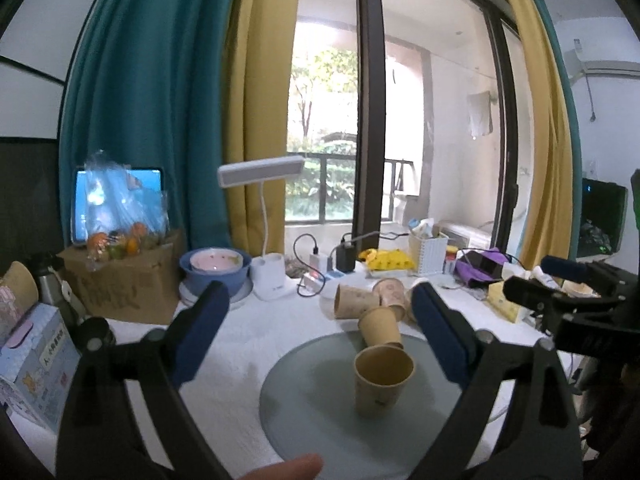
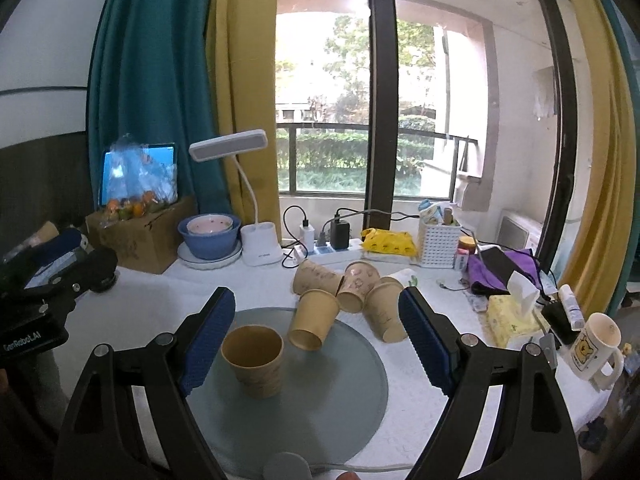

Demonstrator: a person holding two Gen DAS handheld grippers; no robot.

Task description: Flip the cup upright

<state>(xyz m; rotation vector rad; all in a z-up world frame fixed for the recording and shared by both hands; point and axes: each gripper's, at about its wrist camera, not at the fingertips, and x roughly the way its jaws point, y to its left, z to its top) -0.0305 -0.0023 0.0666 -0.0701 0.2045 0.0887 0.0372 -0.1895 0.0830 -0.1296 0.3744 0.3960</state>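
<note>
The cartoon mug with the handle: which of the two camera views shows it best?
The right wrist view. There the cartoon mug stands whole at the table's right edge, handle and printed picture plain to see. In the left wrist view the spot where it would stand lies behind the other hand-held gripper, so I cannot pick it out for sure.

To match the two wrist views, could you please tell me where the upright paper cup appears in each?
Left wrist: the upright paper cup stands right of centre, low, on the grey round mat.
Right wrist: the cup stands left of centre, beside the left pad.
Shared landmark: the white desk lamp.
</note>
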